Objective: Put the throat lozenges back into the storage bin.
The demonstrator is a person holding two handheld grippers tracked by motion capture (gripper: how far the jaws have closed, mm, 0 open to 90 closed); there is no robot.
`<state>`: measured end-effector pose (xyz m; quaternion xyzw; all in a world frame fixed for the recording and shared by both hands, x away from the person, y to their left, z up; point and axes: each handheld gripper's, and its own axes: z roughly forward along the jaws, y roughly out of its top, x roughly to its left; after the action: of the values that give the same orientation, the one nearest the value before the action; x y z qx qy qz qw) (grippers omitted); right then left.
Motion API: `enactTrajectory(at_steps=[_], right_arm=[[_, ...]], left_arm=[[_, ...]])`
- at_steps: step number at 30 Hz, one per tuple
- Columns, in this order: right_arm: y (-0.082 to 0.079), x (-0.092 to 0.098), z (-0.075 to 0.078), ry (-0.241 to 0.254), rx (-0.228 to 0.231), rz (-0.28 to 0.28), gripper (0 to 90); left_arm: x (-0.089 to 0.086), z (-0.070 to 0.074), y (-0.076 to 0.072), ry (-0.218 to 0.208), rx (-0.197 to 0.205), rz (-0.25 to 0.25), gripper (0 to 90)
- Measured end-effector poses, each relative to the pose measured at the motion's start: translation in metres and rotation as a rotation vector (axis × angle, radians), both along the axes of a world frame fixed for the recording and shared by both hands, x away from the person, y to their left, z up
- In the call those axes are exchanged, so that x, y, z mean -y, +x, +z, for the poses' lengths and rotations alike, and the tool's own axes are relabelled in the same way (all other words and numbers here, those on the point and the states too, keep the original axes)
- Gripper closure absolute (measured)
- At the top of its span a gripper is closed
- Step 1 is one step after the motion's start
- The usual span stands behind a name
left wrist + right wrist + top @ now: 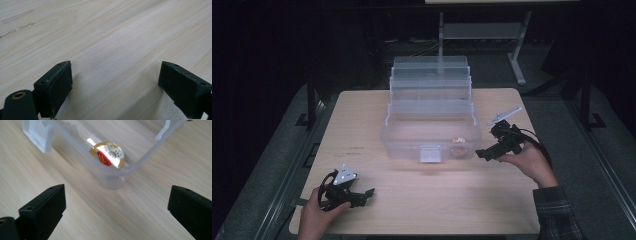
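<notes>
At the lower left of the high view, the left tool (364, 195) rests low on the desk (362, 130), its 2 jaws spread wide with bare wood between them. Faint pencil-like marks (17, 18) sit at the upper left of the left gripper view. In the middle stands a clear plastic organiser box (430, 117), tiers stepped open toward the back, a latch (430, 153) on its front wall. A round gold tin (107, 154) with a red label lies inside the box's near right corner, behind the wall. Just right of that corner, the right tool (484, 153) hovers, jaws spread, holding nothing.
</notes>
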<state>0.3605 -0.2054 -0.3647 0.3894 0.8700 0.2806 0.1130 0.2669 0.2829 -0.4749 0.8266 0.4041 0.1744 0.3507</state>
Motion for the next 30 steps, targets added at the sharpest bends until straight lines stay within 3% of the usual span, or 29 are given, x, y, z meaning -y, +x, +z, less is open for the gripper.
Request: enactTrajectory(at_steps=[14, 30], right_arm=[[-0.024, 0.019, -0.022, 0.017, 0.048, -0.035, 1.4], [-0.051, 0.034, -0.053, 0.047, 0.056, -0.085, 0.6]], left_arm=[[0.0, 0.0, 0.0, 0.0, 0.0, 0.0, 11.1], [0.0, 0.0, 0.0, 0.0, 0.0, 0.0, 11.1]])
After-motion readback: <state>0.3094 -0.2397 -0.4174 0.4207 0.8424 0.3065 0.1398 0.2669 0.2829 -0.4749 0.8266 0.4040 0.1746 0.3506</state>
